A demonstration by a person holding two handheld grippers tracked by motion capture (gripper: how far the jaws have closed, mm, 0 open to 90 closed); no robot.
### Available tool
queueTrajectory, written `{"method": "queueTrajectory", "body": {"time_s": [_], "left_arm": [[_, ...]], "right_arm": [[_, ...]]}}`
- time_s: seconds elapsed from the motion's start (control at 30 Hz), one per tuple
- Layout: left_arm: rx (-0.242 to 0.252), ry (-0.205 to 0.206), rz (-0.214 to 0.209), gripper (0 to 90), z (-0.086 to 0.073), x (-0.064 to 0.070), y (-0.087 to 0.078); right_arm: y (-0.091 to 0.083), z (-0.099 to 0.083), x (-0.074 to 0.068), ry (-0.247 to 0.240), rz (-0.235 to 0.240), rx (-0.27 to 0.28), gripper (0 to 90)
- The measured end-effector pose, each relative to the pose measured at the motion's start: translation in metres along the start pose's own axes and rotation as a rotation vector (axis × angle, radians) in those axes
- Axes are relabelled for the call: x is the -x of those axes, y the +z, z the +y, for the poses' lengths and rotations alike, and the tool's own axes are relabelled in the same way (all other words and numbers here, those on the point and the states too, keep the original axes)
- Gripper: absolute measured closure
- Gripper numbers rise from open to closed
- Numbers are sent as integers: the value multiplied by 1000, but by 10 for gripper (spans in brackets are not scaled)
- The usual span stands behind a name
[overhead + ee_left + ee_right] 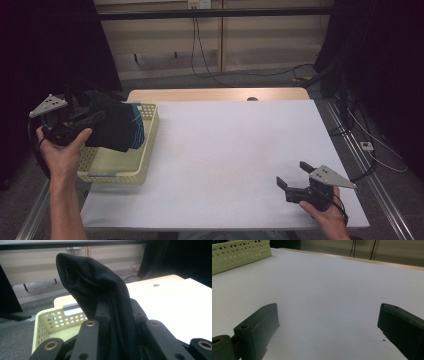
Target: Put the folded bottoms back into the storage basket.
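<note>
Left gripper [75,122] clamped on a black fabric garment with a blue-striped edge [116,126] — held above the pale yellow perforated plastic basket [117,172] at the left edge of the white table [225,150]. In the left gripper view the cloth [100,290] stands up from between the jaws, basket [47,322] below. Right gripper [292,181] low over the table's near right corner — jaws spread wide, nothing between them, well apart from the basket [239,253].

We're prob. in a lab: a white table [225,160] on a metal frame [372,185], black curtains [390,60], cables [200,45] from a wall plug.
</note>
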State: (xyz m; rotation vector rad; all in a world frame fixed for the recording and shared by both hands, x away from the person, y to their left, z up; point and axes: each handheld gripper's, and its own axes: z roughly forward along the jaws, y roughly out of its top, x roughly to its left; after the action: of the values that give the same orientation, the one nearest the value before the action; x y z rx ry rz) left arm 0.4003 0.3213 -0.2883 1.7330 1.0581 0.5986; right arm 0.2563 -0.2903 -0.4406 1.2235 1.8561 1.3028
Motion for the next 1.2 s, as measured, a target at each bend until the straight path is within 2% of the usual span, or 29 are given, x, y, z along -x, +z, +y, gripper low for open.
{"method": "queueTrajectory", "body": {"time_s": [0.07,0.13,0.2,0.3,0.53,0.67,0.83,0.9,1.0,1.1,1.2], "left_arm": [[-13,1,-6,745,-2,-3,0],[-25,2,-33,744,-4,-6,1],[-38,4,-23,744,-6,-8,3],[-64,6,-39,744,-10,-11,6],[-106,8,-39,743,-16,-12,17],[-119,-2,-70,739,-16,-10,23],[-141,32,-98,739,-15,-1,32],[-154,41,-95,738,-14,2,36],[-155,40,-99,737,-15,4,42],[-148,29,-142,736,-14,7,46],[-152,39,-147,736,-13,9,51]], "right_arm": [[0,0,0,0,-1,0,34],[0,0,0,0,0,0,34],[-1,0,0,0,0,1,34],[0,0,0,1,0,0,34],[0,0,0,0,0,-4,34],[1,0,0,-2,-3,-7,34],[2,0,-1,-2,0,-7,34],[2,0,-1,-1,2,-8,34],[2,0,0,0,2,-8,34],[2,0,0,2,3,-11,34],[3,0,0,3,3,-13,34]]}}
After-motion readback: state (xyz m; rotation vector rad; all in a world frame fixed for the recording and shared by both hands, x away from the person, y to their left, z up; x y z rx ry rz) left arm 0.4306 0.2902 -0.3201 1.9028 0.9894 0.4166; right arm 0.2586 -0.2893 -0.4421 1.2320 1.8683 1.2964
